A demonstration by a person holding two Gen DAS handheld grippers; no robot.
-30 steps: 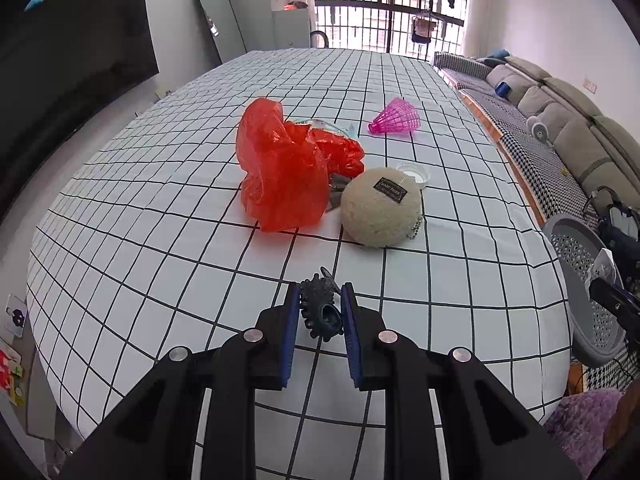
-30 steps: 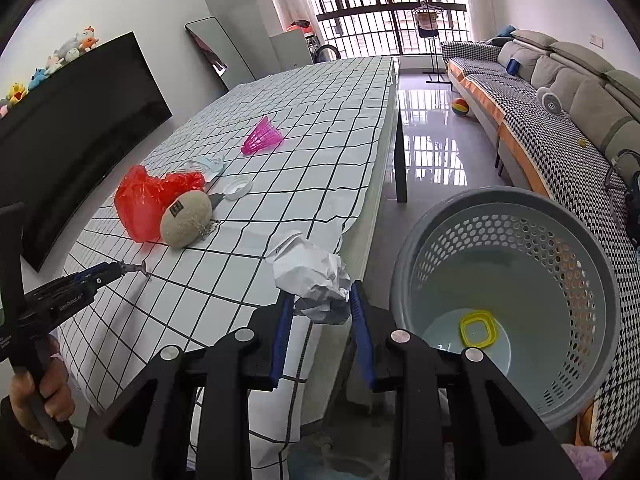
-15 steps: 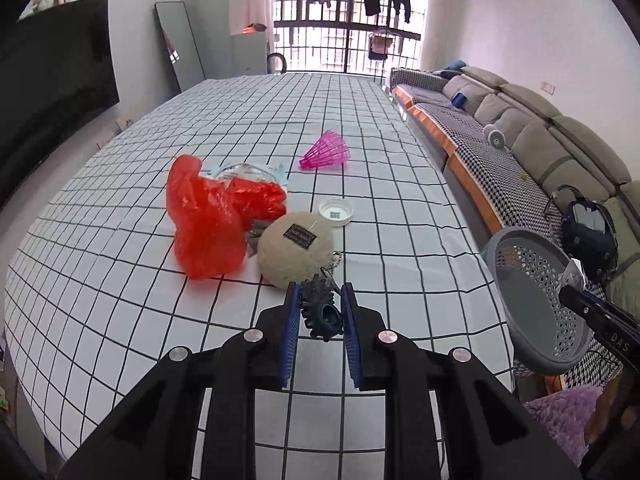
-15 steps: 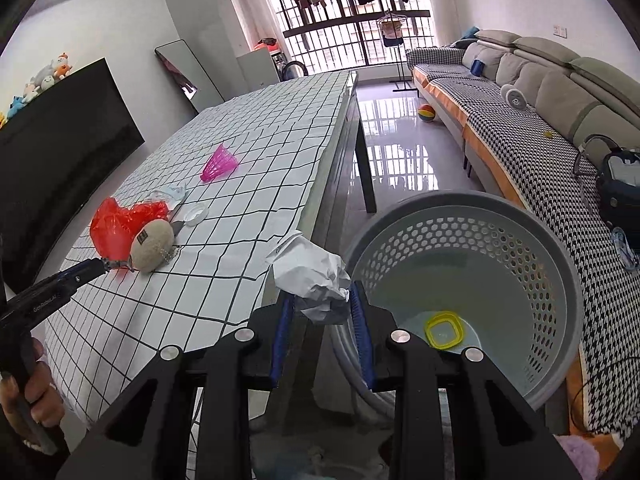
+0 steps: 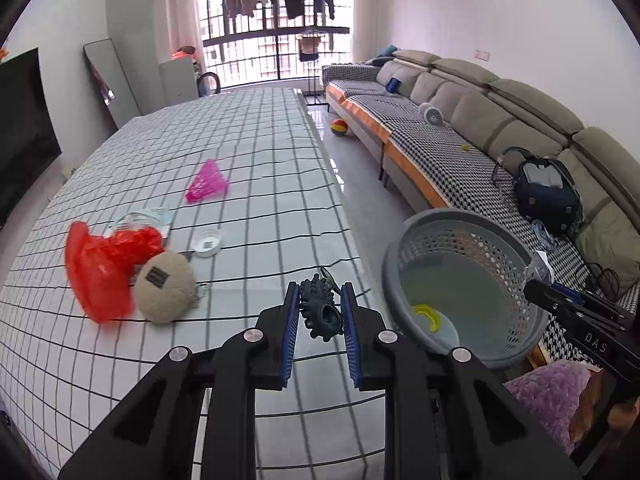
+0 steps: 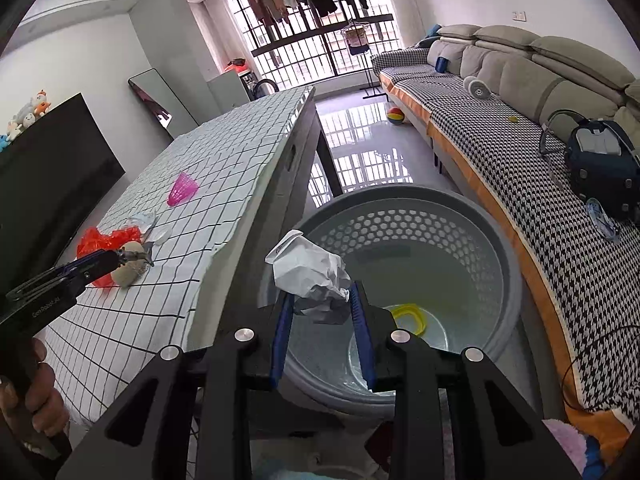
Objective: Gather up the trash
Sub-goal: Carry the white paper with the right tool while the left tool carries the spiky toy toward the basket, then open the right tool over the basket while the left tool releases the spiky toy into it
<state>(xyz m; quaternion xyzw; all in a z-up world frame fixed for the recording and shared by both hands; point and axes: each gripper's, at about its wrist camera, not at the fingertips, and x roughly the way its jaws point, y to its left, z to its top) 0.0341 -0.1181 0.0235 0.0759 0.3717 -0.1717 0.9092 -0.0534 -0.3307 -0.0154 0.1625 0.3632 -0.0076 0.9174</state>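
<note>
The right gripper (image 6: 322, 312) pinches crumpled paper (image 6: 310, 270) over the basket (image 6: 500, 248); the left gripper (image 5: 320, 312) pinches a spiky black object (image 5: 320, 310) (over the table's edge), which could miss if released early.

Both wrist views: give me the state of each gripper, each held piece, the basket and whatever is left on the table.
Left gripper: shut on black knobbly rubber piece, over the table edge.
Right gripper: shut on crumpled white paper wad, over the basket rim.
Grey perforated plastic basket: upright, holds a yellow ring.
Red plastic bag: crumpled on the table.
Pink shuttlecock: on its side.
</note>
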